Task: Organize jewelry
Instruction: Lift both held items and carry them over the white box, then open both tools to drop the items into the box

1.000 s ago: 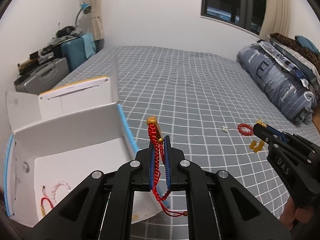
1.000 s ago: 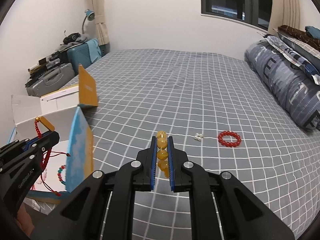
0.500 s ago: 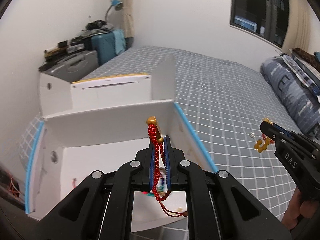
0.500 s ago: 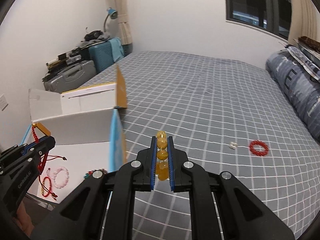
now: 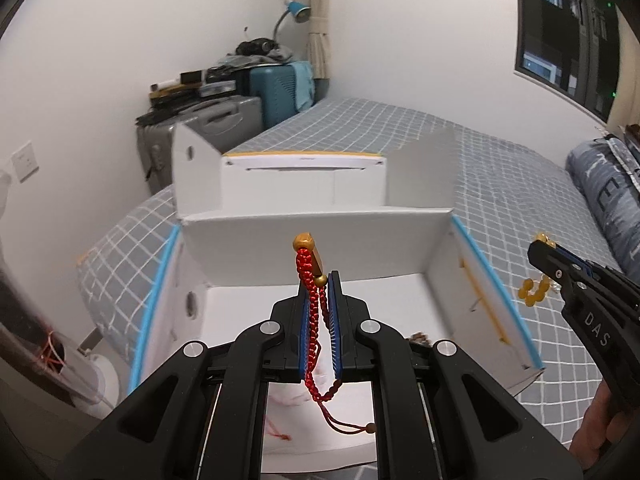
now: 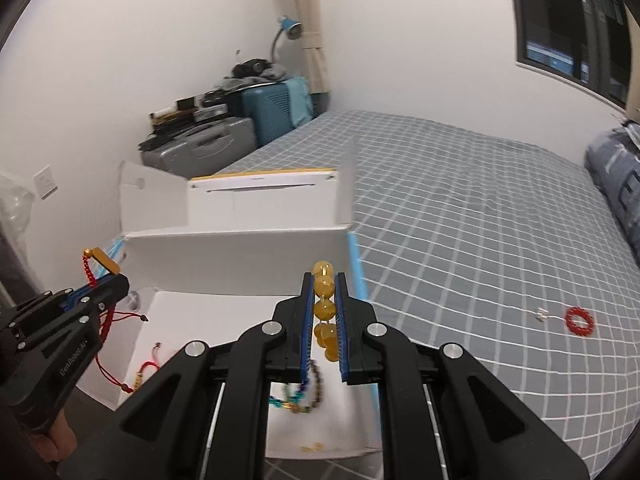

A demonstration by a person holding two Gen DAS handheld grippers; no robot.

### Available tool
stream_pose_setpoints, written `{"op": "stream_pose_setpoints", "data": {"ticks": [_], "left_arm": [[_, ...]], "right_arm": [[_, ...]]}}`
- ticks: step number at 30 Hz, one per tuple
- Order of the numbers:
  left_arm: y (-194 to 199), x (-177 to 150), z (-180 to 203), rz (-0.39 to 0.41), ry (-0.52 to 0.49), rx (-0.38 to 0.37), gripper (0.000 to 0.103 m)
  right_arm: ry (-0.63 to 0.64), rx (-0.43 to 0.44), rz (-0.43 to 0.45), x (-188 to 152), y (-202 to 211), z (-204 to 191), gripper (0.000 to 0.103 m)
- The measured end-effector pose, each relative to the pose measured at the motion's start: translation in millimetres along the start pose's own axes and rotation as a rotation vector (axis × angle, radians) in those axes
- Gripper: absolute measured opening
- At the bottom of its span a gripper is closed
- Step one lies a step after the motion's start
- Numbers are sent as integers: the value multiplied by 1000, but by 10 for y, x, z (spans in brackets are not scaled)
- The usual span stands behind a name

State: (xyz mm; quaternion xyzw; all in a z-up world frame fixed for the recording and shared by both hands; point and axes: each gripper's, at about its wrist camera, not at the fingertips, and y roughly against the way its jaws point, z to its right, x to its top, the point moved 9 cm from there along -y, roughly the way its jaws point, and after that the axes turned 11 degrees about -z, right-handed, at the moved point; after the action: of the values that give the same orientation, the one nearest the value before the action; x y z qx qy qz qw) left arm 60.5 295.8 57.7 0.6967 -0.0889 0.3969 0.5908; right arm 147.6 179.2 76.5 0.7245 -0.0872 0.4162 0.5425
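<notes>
My left gripper (image 5: pixel 319 280) is shut on a red braided cord bracelet (image 5: pixel 311 312) with a gold bar, its tails dangling over the open white box (image 5: pixel 316 240). In the right wrist view the same left gripper (image 6: pixel 116 280) hangs above the box's left part. My right gripper (image 6: pixel 324 280) is shut on a yellow bead bracelet (image 6: pixel 325 312), above the box's right side; from the left wrist view this right gripper (image 5: pixel 538 246) sits just right of the box wall. Several bracelets (image 6: pixel 296 396) lie inside the box. A red bead bracelet (image 6: pixel 579 321) and a small pale earring (image 6: pixel 542 314) lie on the bed.
The box (image 6: pixel 240 248) has blue-edged walls and an upright lid (image 5: pixel 304 180). It rests on a bed with a grey checked sheet (image 6: pixel 460 220). Suitcases (image 5: pixel 224 120) stack by the wall behind it. A folded blue duvet (image 5: pixel 608 200) lies at the right.
Both grippers have swung left from over the bed to above the open box, each keeping its bracelet. The box now fills the middle of both views.
</notes>
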Motion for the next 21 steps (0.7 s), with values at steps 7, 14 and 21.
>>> {"op": "stream_pose_setpoints", "data": {"ticks": [7,14,21], "left_arm": [[-170,-96,-288,-40,30,40,8],[-490,-231,-408,-130,42,69,8],[-849,-412,-343,-251,11,43,9]], "right_arm": [[47,26,-56,-58,-328,-345,9],[68,27,-182,-251,-711,-475,9],[53,4,-277,-433,-972,-423,9]]}}
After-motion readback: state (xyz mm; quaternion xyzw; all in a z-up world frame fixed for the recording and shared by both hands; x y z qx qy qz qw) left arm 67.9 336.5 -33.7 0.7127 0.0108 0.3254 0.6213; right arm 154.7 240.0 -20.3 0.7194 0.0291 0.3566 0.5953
